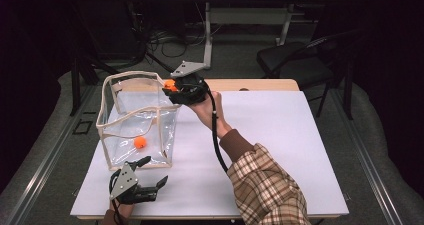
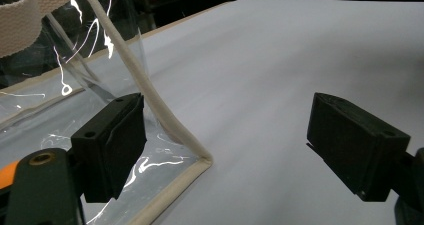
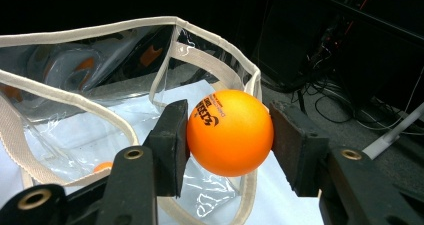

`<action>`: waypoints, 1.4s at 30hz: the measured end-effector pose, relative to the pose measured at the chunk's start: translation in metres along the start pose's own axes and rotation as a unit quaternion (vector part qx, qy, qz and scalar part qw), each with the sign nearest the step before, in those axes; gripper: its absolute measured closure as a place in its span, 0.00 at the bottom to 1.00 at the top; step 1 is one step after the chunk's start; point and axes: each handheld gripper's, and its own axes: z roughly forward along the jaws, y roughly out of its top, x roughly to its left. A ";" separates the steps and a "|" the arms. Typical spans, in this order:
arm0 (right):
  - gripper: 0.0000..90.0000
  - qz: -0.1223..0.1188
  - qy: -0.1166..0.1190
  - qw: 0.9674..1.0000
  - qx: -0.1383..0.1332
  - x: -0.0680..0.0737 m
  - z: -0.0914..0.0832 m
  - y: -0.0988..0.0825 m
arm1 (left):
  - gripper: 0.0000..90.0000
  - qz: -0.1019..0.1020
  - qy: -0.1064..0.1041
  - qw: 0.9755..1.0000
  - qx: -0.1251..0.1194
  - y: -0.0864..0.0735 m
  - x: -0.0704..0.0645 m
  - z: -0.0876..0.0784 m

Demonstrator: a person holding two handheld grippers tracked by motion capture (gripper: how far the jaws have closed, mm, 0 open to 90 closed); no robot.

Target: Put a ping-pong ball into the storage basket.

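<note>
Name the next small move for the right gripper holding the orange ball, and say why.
Probably carry it a little further over the bag's opening, then open. The right gripper clamps an orange ball at the clear bag's far rim, not yet plainly above the inside, where another ball already lies. The left gripper rests open by a bottom corner.
</note>
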 end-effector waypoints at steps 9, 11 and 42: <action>0.57 -0.003 0.003 1.000 0.003 0.002 0.004 0.000 | 0.18 0.000 0.002 1.000 -0.001 0.000 0.000 0.000; 0.57 -0.004 0.003 1.000 0.004 0.003 0.006 0.000 | 0.18 0.000 0.000 1.000 -0.001 0.000 0.000 0.000; 0.57 -0.008 0.017 1.000 0.012 0.014 0.023 0.007 | 0.18 0.002 0.001 1.000 0.000 0.000 0.001 -0.001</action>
